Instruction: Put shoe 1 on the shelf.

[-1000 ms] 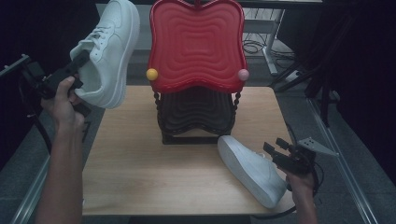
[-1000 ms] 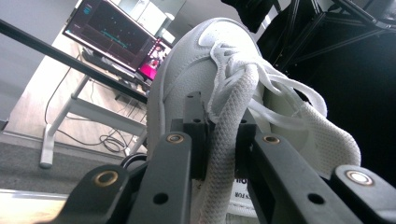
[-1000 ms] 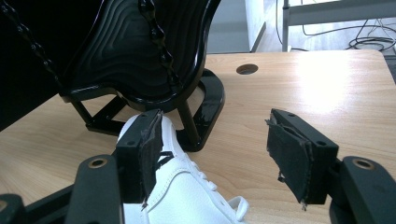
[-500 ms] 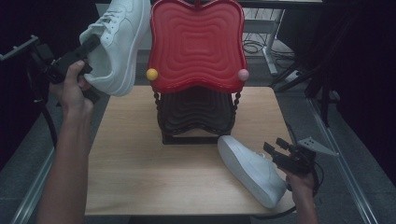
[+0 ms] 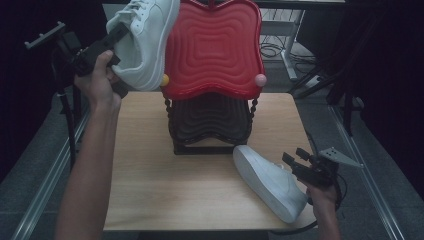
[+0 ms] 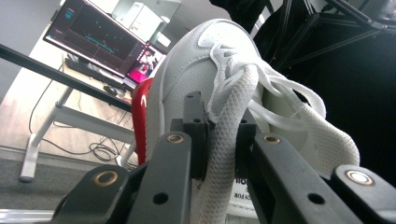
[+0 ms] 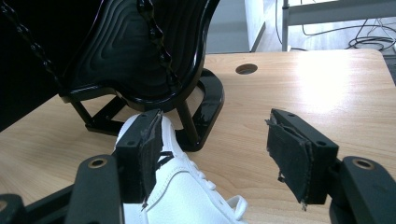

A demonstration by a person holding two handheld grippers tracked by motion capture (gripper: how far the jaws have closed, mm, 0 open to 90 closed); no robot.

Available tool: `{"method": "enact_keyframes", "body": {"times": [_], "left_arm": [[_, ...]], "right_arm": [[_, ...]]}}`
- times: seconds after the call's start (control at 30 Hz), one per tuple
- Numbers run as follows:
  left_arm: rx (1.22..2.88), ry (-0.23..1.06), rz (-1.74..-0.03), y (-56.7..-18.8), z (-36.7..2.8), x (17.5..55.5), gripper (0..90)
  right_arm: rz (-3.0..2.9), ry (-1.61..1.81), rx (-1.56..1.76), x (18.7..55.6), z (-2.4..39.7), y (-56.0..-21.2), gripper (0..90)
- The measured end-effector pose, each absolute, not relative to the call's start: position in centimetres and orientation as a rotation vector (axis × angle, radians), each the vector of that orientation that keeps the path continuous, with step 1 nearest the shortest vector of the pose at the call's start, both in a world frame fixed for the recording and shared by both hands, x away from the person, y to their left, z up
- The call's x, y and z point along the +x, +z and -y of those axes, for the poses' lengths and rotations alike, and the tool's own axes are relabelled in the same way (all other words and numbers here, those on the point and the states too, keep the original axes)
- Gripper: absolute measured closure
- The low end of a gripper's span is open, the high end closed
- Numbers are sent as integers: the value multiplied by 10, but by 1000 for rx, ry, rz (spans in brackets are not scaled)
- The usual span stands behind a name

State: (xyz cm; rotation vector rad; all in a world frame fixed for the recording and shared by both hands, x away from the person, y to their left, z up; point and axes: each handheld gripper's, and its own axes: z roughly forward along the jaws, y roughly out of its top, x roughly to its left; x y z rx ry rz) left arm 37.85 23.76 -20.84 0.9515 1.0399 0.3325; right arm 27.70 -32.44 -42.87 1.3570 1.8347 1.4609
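Dark curtains and grey floor surround a pale wooden table (image 5: 150, 190), on which stands a black two-tier rack (image 5: 210, 125) with a red wavy tray (image 5: 215, 50) on top; a yellow knob (image 5: 165, 80) and a pink knob (image 5: 260, 79) sit at the tray's front corners. Behind the table, desk legs and loose cables (image 5: 272, 49) lie on the floor, and the left gripper view shows lit monitors (image 6: 100, 44) on a far desk. Up at the left, the left hand (image 5: 97, 80) holds the left gripper (image 6: 219, 140) raised beside the tray, its jaws pinched on the tongue (image 6: 229, 158) of a white shoe (image 5: 142, 42). That shoe hangs in the air, sole toward the person, its toe end overlapping the tray's left edge in the high view; whether it touches the tray cannot be told. A second shoe (image 5: 270, 182) lies on the table's right front part, toe just beside the rack's base and heel near the front edge. The right gripper (image 7: 215, 158) sits low at that shoe's right side with its jaws spread wide, gripping nothing; in the right gripper view the shoe's laced top (image 7: 187, 191) lies beside its left pad, and bare tabletop with a round hole (image 7: 246, 68) shows between the jaws.
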Motion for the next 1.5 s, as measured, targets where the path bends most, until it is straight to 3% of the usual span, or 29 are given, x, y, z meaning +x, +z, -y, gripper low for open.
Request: {"method": "enact_keyframes", "body": {"times": [0.73,1.5], "left_arm": [[936,405,-1048,-195,-180,403,810],[924,541,-1128,-215,-148,418,801]], "right_arm": [[-1804,1477,1384,277,332,-431,358],[-1798,1482,1398,278,336,-432,357]]}}
